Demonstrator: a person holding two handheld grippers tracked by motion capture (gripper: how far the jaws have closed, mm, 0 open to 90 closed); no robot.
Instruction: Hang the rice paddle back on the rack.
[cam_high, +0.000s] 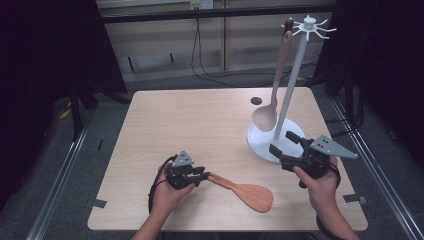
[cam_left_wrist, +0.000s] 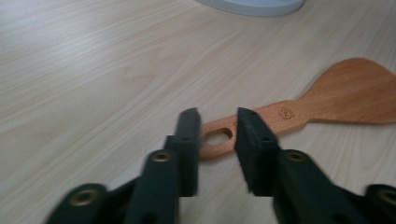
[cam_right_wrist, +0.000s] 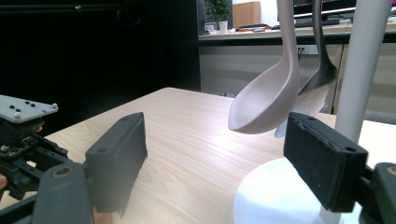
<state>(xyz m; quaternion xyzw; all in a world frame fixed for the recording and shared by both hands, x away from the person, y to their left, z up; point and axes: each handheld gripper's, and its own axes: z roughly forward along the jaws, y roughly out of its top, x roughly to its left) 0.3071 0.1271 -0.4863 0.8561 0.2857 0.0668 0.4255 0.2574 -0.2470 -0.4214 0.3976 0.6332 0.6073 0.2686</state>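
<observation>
The left gripper (cam_left_wrist: 217, 133) is closed on the spatula (cam_high: 245, 192) handle near the table's (cam_high: 165, 120) front edge, not yet lifted; the right gripper (cam_high: 282, 144) is open and empty.

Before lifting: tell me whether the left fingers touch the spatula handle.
Cannot tell. In the left gripper view the fingers flank the spatula handle's holed end, but motion blur hides whether they press on it.

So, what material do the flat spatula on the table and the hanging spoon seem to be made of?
The spatula looks like reddish-brown wood with a smooth matte finish: fine grain lines show on its blade, and a small mark is stamped into the handle. The spoon looks like pale beige silicone or plastic, smooth and satin, with no grain; which of the two cannot be told.
</observation>
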